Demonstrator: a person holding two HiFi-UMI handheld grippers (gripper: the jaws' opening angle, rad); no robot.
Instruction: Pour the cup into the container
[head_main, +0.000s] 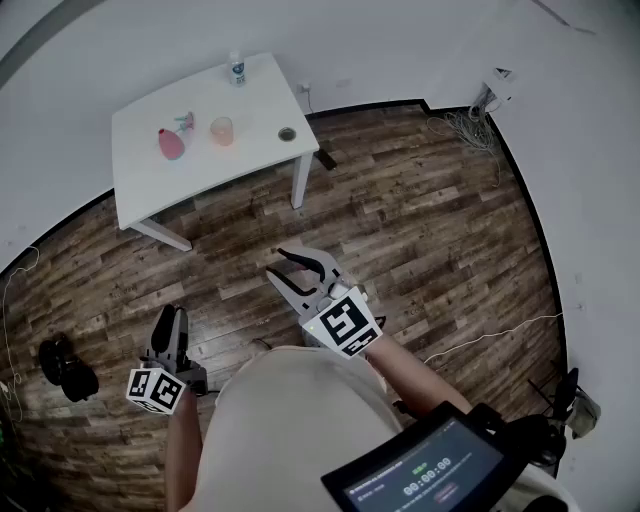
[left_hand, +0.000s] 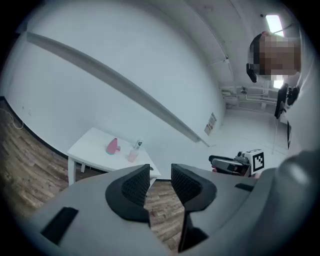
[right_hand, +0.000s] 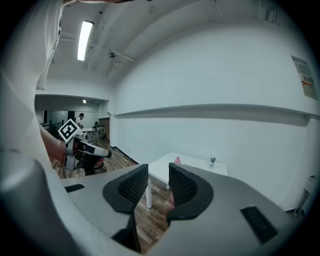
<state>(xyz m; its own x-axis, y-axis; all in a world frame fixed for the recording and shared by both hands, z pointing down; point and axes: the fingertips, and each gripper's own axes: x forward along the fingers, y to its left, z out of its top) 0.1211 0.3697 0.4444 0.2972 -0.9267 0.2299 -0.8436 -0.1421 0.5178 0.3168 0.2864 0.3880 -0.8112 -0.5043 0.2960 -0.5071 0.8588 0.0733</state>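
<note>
Head view: left hand-held gripper (head_main: 171, 315) and right hand-held gripper (head_main: 279, 263), jaws narrowly apart, empty; plank floor (head_main: 420, 230) separates them from the bench (head_main: 140, 165) ahead bearing the cup (head_main: 222, 131).

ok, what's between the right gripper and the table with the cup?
Head view: only bare wood floor between right gripper and table; nothing else.

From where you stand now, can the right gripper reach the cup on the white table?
Probably not yet. The right gripper hangs open and empty, far from the cup; wooden floor lies between them. Nothing blocks the way, so stepping closer should do.
</note>
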